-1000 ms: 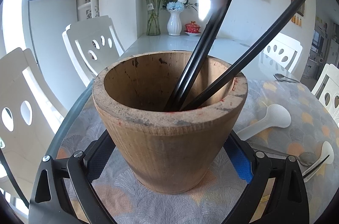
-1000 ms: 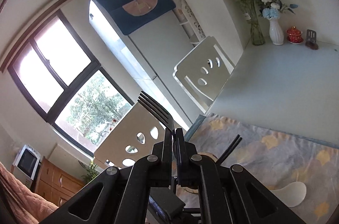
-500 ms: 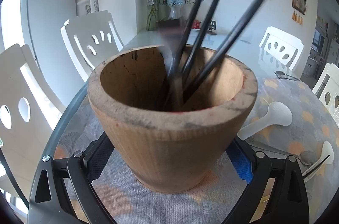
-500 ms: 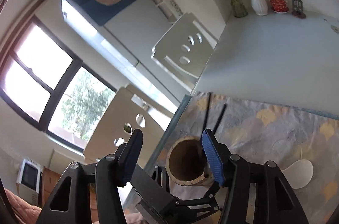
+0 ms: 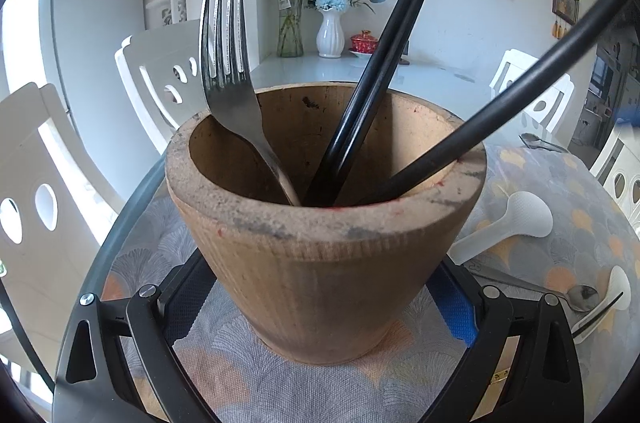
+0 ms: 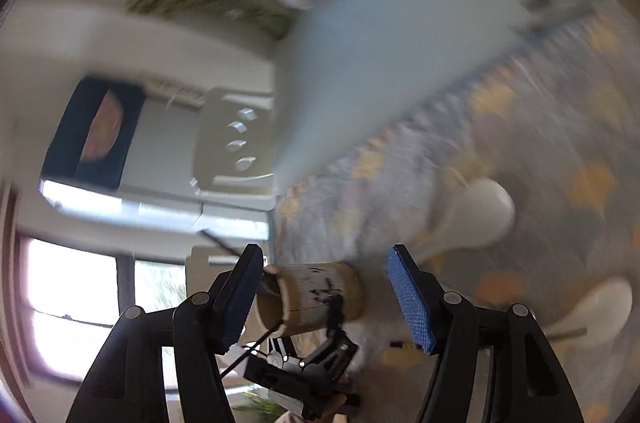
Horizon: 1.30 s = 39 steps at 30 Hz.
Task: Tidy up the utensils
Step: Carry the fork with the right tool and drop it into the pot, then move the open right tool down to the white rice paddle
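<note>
Black left claw (image 5: 320,307) clamps the wooden pot (image 5: 324,243), which holds a fork (image 5: 228,71) and chopsticks (image 5: 384,55). Right claw (image 6: 326,299) is empty, jaws opening. White spoons (image 5: 504,227) lie on the cloth (image 5: 560,251) beside the pot.

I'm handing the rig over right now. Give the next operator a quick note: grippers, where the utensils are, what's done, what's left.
Left gripper: clamped on the wooden cup, steadying it on the tablecloth.
Right gripper: jaws opening, nothing between them; its view is blurred.
Done: fork stands in the cup, tines up, with three black chopsticks.
Left: two white spoons and, a metal spoon and what looks like one more chopstick lie right of the cup; another metal spoon sits farther back.
</note>
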Motion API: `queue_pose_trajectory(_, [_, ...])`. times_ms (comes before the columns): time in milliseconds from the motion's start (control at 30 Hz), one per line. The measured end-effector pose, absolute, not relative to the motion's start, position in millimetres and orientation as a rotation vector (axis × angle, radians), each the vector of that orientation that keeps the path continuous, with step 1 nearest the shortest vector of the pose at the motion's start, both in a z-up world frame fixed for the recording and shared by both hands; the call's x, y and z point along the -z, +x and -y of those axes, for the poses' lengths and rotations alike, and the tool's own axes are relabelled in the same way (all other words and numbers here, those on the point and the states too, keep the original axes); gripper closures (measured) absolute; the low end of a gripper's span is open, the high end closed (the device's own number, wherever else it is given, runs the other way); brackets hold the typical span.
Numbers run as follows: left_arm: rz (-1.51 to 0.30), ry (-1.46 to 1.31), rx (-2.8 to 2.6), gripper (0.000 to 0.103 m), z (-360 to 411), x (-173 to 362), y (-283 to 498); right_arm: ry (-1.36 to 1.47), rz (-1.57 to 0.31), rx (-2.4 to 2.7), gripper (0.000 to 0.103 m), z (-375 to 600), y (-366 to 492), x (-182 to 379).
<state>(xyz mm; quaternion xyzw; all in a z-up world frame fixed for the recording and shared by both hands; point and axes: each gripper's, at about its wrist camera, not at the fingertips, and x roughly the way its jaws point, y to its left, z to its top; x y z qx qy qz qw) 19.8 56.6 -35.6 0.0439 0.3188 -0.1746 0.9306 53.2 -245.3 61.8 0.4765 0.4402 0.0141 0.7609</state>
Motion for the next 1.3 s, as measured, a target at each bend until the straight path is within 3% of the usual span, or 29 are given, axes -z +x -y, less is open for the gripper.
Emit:
queue_pose_trajectory(233, [-0.659,0.09,0.359,0.006,-56,37,22,1.268,-1.169,0.324,0.04,294,-11,12])
queue_pose_trajectory(600, [-0.667,0.092,0.364,0.006,-54,39,21,1.303,-1.32,0.564,0.04,312,-71,66])
queue_pose_trajectory(733, [-0.667,0.094,0.364,0.006,-54,39,21,1.226,-1.304,0.6,0.04,329,-64,74])
queue_pose_trajectory(800, [-0.667,0.093,0.364,0.006,-54,39,21,1.203,-1.282,0.569,0.032,336,-54,76])
queue_pose_trajectory(933, [-0.673,0.094,0.363,0.006,-54,40,21,1.061,-1.254,0.449,0.032,340,-17,66])
queue_pose_trajectory(1167, [-0.683,0.093,0.361,0.006,-54,42,22,0.69,-1.405,0.453,0.031,318,36,63])
queue_pose_trajectory(1233, [-0.686,0.091,0.358,0.006,-55,42,24,0.576,-1.431,0.46,0.035,308,42,63])
queue_pose_trajectory(1267, [-0.686,0.09,0.359,0.006,-55,42,24,0.524,-1.437,0.469,0.044,304,43,62])
queue_pose_trajectory(1300, [-0.687,0.09,0.36,0.006,-55,42,24,0.478,-1.434,0.475,0.044,298,46,60])
